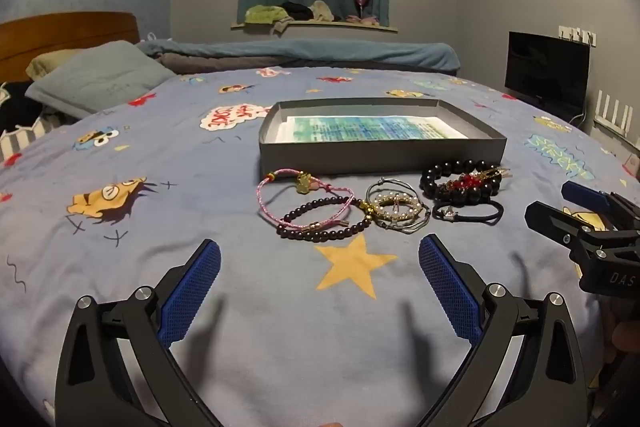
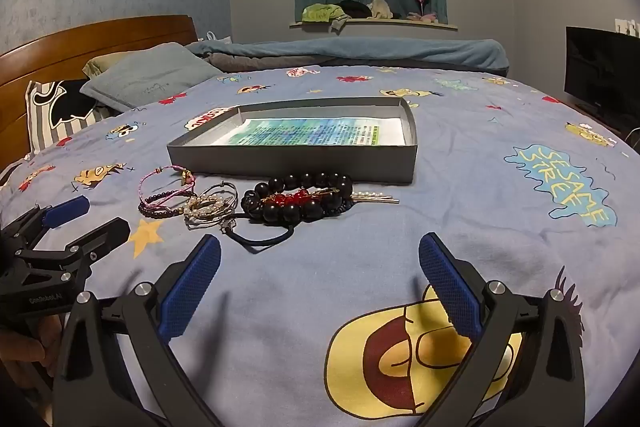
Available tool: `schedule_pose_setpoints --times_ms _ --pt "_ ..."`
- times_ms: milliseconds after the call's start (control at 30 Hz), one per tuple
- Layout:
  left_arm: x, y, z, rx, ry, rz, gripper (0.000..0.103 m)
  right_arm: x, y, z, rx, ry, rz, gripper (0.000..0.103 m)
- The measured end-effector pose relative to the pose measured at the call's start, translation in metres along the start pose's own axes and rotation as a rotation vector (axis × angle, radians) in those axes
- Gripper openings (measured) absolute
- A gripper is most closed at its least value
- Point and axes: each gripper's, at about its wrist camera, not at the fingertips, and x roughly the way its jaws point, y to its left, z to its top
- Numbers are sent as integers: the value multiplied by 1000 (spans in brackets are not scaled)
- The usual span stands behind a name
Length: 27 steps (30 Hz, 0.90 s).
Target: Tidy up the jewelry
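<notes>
Several pieces of jewelry lie in a row on the bedsheet before a shallow grey box [image 1: 380, 159] [image 2: 292, 163]: a pink cord bracelet [image 1: 280, 187] [image 2: 168, 183], a small dark bead bracelet [image 1: 320, 235], a pearl and wire bangle cluster [image 1: 396, 209] [image 2: 208, 205], a big black bead bracelet [image 1: 460, 183] [image 2: 304, 195] with red beads and a gold pin, and a black hair tie [image 1: 468, 215] [image 2: 264, 241]. My left gripper [image 1: 320, 259] is open and empty, just short of the bracelets. My right gripper [image 2: 320, 255] is open and empty, to the right of the pile.
The box holds a blue-green printed sheet [image 1: 372, 129]. Pillows [image 1: 92, 75] and a wooden headboard [image 2: 80, 43] lie far left, a folded blanket [image 1: 300, 53] at the back, a TV [image 1: 546, 71] at the right. The right gripper shows in the left wrist view [image 1: 592, 223].
</notes>
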Motion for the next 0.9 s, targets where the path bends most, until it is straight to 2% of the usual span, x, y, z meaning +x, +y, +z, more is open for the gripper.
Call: schedule_pose_setpoints --times_ms 900 --pt "-1 0 0 7 5 -1 99 1 1 -1 -3 3 -3 98"
